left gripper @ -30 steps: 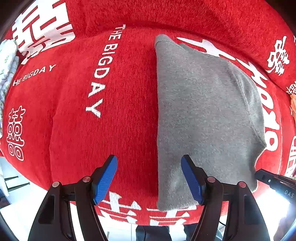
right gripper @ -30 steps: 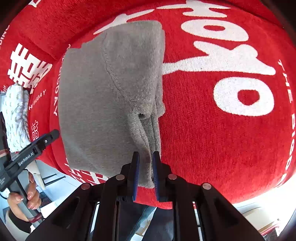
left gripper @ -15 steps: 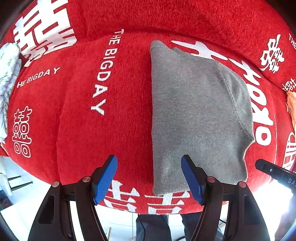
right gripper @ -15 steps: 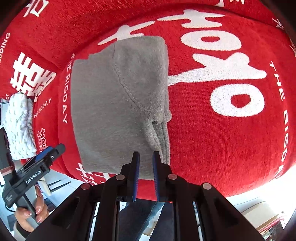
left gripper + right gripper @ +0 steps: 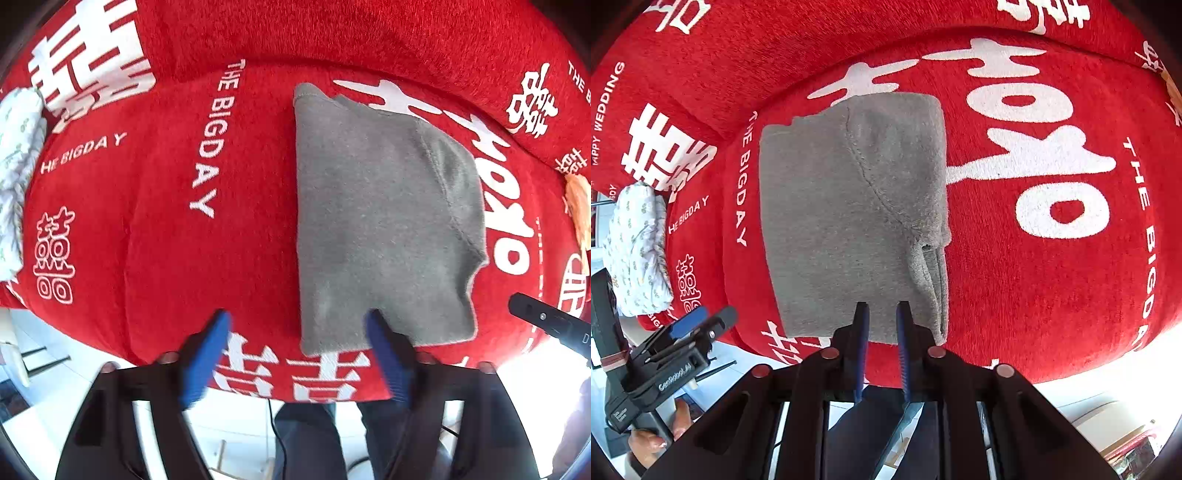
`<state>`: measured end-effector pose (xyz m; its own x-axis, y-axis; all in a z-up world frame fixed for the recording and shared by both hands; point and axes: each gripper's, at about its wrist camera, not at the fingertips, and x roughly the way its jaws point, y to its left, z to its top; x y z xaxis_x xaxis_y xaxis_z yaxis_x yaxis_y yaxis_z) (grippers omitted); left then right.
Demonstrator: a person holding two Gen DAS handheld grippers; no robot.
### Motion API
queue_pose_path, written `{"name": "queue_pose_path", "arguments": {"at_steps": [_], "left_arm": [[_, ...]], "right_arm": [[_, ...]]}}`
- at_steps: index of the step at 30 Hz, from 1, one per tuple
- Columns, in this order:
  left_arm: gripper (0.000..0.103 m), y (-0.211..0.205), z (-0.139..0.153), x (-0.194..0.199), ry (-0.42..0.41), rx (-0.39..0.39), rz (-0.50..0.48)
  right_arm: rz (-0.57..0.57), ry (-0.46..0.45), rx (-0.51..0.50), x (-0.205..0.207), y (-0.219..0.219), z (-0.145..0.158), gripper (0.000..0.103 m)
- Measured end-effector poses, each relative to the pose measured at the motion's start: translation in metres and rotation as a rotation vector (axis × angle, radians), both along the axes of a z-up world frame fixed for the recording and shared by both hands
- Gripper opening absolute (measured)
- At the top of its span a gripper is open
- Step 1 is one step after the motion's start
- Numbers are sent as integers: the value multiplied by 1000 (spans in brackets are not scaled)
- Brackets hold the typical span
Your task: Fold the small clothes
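Folded grey garment (image 5: 384, 221) lies flat on the red cover (image 5: 166, 240); left claw (image 5: 299, 354) and right claw (image 5: 882, 347), just opening, hover empty above it.

Red plush cover (image 5: 155, 240) with white lettering and characters spans the whole surface — pale floor (image 5: 236, 421) below its near edge, bright daylight at lower right.

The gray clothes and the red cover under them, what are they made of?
The gray clothes look like soft fleece or brushed knit: matte, fuzzy, with a stitched seam. The red cover looks like ribbed chenille or terry with white woven-in letters. The exact fibres can't be told.
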<state>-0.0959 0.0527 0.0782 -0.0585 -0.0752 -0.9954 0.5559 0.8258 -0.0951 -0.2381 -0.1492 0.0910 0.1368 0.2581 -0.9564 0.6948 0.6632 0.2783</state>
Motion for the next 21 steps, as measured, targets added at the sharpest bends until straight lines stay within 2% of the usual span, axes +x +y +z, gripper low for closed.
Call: {"name": "queue_pose_path", "arguments": {"at_steps": [1,3,6,8,10,11,14,15,21], "left_arm": [[101,1,4,0,-3,-14,7],[102,1,12,-2,-31,-30,1],[102,-2,23,-4,-60,-29,-27],[102,-4,32,-3,-107,-17,-40],[102,-7,39,-3,-138,-8,-53],[102,-8,42,-1,-145,-8,-56],[102,-11,46,4,-132,-5,-45],[102,-13,47,5,-133,17,-49],[102,-16,54,0,-141,34,-50]], "right_arm": [[1,-1,-9,1,0,3,41],[3,-7,-32,3,0,10,51],[4,0,-44,7,0,17,52],[11,7,-64,9,1,22,59],[27,7,-104,12,3,29,76],[36,3,-127,14,4,34,79],[52,6,-193,18,6,45,81],[60,12,-216,19,7,48,90],[103,15,-337,26,14,67,91]]}}
